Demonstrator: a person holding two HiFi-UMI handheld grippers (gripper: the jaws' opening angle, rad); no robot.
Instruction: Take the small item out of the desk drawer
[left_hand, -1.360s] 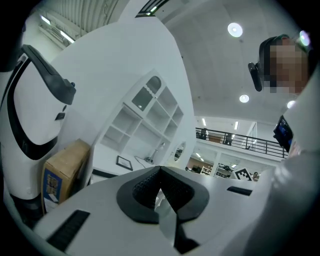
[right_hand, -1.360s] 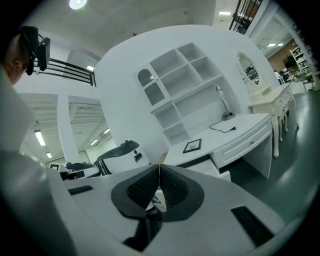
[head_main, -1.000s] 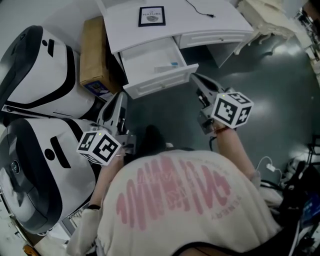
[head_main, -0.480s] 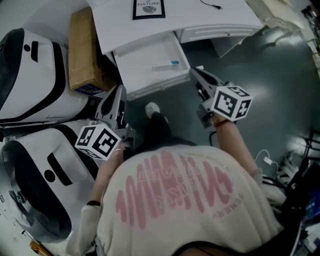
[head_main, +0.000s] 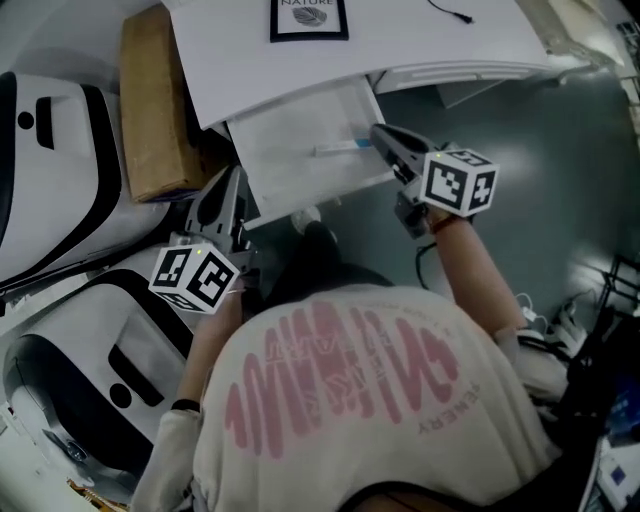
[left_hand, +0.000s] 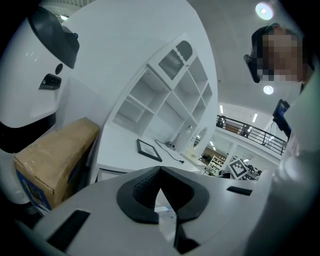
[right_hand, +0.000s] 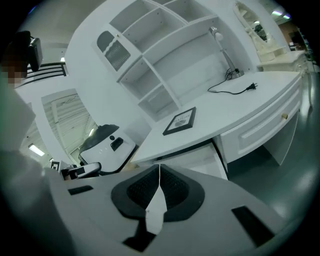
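Observation:
The white desk (head_main: 420, 40) has its left drawer (head_main: 290, 140) pulled open. Inside lies a small white stick with a blue end (head_main: 340, 148). My right gripper (head_main: 378, 132) is shut and empty, its tip over the drawer's right front corner, just right of the stick. In the right gripper view the right gripper (right_hand: 159, 166) points at the open drawer (right_hand: 200, 155) under the desktop. My left gripper (head_main: 232, 175) hangs at the drawer's left front corner, outside it. The left gripper (left_hand: 160, 169) has its tips together with nothing between them.
A framed picture (head_main: 308, 18) and a black cable (head_main: 450, 12) lie on the desktop. A cardboard box (head_main: 150, 100) stands left of the desk, beside large white-and-black machine shells (head_main: 50, 150). The person's shoe (head_main: 305, 215) is under the drawer front.
Both grippers have moved forward toward the desk. The right tip went from short of the drawer front to over its right corner; the left came up to the drawer's left corner.

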